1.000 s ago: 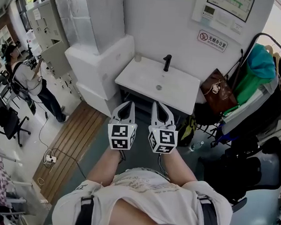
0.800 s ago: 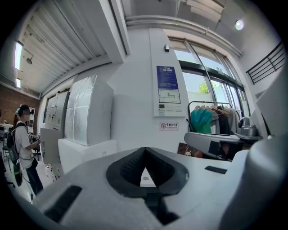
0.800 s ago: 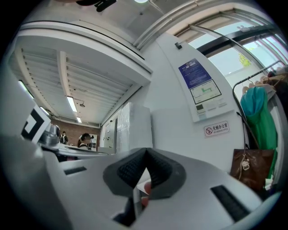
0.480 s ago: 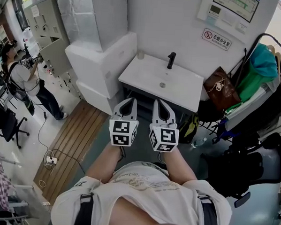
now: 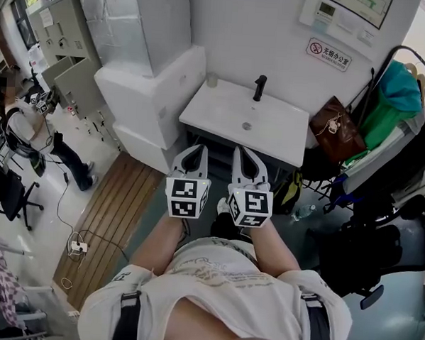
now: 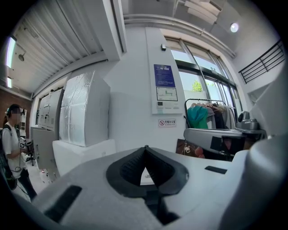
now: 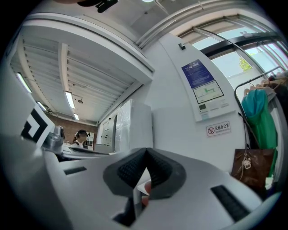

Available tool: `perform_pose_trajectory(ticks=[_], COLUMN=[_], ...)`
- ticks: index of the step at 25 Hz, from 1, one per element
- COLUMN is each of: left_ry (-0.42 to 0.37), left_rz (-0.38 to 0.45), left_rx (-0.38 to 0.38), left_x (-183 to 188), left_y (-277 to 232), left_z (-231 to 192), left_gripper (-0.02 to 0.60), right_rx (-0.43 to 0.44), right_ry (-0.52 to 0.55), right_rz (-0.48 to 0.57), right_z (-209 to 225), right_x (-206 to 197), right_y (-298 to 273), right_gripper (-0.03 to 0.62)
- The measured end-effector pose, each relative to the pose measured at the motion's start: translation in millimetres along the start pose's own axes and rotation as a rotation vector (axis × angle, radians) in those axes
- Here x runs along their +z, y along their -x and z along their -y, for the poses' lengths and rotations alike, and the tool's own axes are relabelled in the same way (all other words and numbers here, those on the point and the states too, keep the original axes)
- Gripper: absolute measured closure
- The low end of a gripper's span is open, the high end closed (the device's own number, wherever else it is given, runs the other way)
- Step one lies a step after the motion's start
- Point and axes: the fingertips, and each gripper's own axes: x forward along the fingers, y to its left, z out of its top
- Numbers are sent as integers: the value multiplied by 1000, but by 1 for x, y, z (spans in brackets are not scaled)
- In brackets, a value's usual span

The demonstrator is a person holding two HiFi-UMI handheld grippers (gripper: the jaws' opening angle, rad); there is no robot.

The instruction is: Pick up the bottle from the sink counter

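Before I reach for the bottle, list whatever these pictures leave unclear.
- Head view: the small grey object at the back left corner of the sink counter is too small to call a bottle.
- Left gripper view: the shut left gripper blocks the counter; only a sliver shows.
- Right gripper view: the right gripper hides the counter likewise.

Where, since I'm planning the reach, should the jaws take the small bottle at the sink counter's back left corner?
Grip the bottle round its body, coming from the front: it seems to stand upright, close to the wall behind and the white block at its left, so the front looks free.
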Motion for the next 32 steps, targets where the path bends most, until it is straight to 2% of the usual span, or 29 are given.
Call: perform_pose_trajectory(ticks=[11, 24, 32], left_ry=[-1, 27, 14], left_rz=[-6, -31, -60], left_rx=[4, -19, -10], left_x=[-6, -9, -9], left_y=[-45, -142, -206], left_z=[-22, -44, -68], left_gripper=[561, 561, 561], right_rx=[24, -15, 27], right_ry=[4, -4, -6], right_rz=[32, -2, -22], right_z=[8, 59, 78], right_x=[-6, -38, -54], right_y=[-54, -138, -206], right_gripper=[571, 571, 571])
